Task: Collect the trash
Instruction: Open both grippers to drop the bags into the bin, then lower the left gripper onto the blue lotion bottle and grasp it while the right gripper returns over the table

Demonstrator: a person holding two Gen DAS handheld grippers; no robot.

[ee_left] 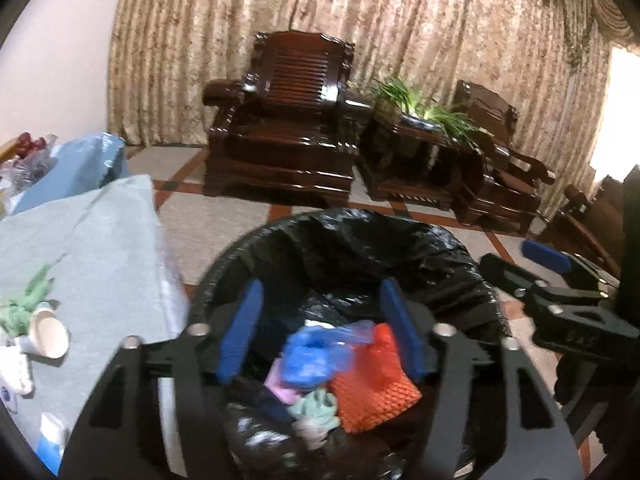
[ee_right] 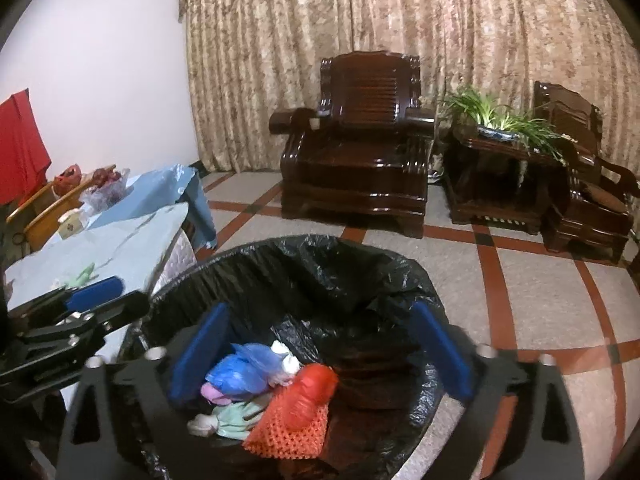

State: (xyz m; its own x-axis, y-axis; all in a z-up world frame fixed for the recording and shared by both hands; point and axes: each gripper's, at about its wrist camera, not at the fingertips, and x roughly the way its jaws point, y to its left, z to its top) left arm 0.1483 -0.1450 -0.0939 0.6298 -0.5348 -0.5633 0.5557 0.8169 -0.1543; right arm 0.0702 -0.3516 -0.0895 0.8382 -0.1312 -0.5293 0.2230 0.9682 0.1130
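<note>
Both claws (ee_left: 322, 330) (ee_right: 320, 354) apart over black-lined bin (ee_right: 360, 264), table (ee_left: 100, 248) beside, armchair (ee_right: 356, 160) beyond

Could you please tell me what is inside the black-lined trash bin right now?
In the trash bin: a blue plastic bag, red mesh netting, pale green and pink scraps. Anything beneath them is covered.

My left tongs (ee_left: 322, 330) point forward and downward, the two blue pads (ee_left: 240, 332) standing apart with nothing pressed between them. My right tongs (ee_right: 320, 354) sit just beside them at much the same downward tilt, spread wider still, their blue pads (ee_right: 198, 354) also gripping nothing. From the left wrist camera I see the right tongs (ee_left: 560, 280) off to the right at about the same height; from the right wrist camera the left tongs (ee_right: 80, 300) show at the left edge. No hand or sleeve is visible.
</note>
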